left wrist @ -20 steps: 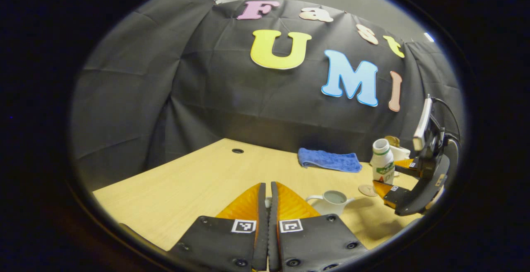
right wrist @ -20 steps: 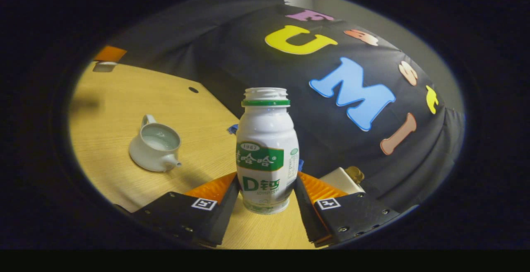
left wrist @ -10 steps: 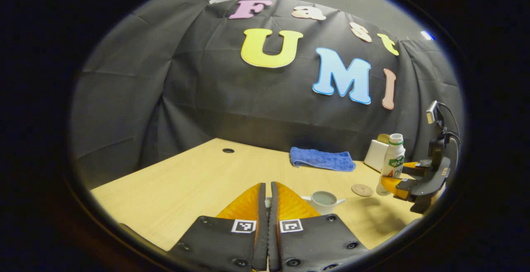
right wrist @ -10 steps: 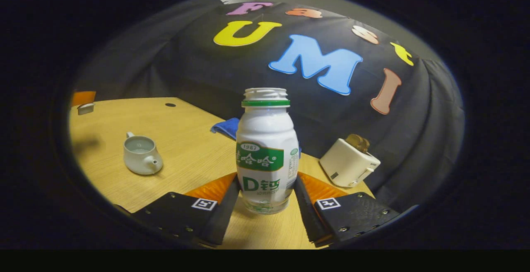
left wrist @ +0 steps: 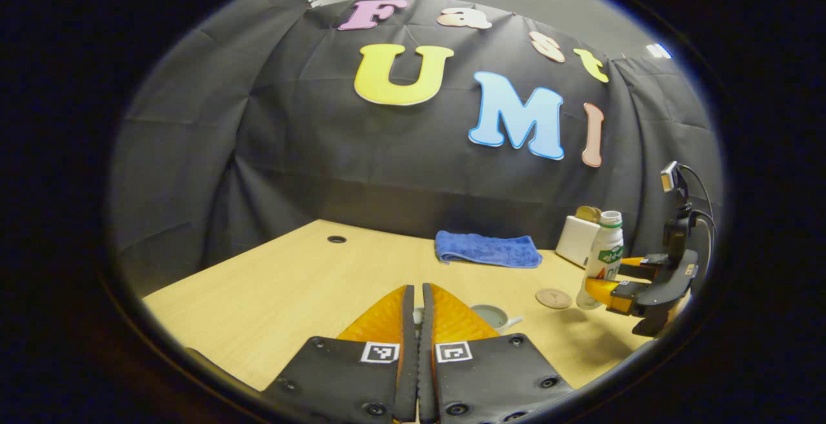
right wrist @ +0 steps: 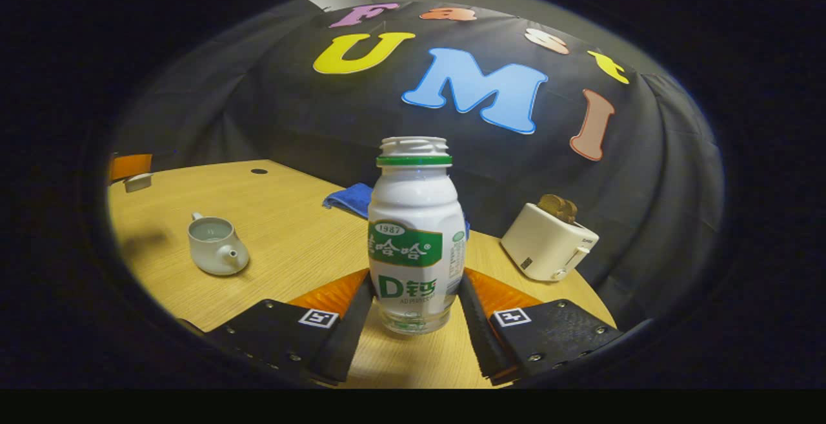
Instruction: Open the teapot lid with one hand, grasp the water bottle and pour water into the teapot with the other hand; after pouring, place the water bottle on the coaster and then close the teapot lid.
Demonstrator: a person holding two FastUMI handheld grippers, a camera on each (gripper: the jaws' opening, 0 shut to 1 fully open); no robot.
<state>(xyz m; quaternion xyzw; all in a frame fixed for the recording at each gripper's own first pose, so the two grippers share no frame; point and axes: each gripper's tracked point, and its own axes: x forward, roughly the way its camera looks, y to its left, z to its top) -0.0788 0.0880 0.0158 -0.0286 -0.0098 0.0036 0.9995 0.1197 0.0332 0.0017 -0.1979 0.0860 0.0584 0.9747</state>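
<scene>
The water bottle (right wrist: 415, 237) stands upright and uncapped between the fingers of the right gripper (right wrist: 416, 311), which clamp its lower body from both sides. In the left gripper view the bottle (left wrist: 601, 260) sits just right of the round coaster (left wrist: 554, 298), not on it. The open teapot (right wrist: 213, 246) stands left of the bottle, well apart, on the wooden table (right wrist: 290, 237). A blue cloth (right wrist: 350, 198) lies behind the bottle; a white toaster (right wrist: 548, 245) stands to its right. The left gripper (left wrist: 417, 321) is clenched, with a small white object, probably the lid, barely visible between its fingers. These fingers partly hide the teapot (left wrist: 493, 316).
</scene>
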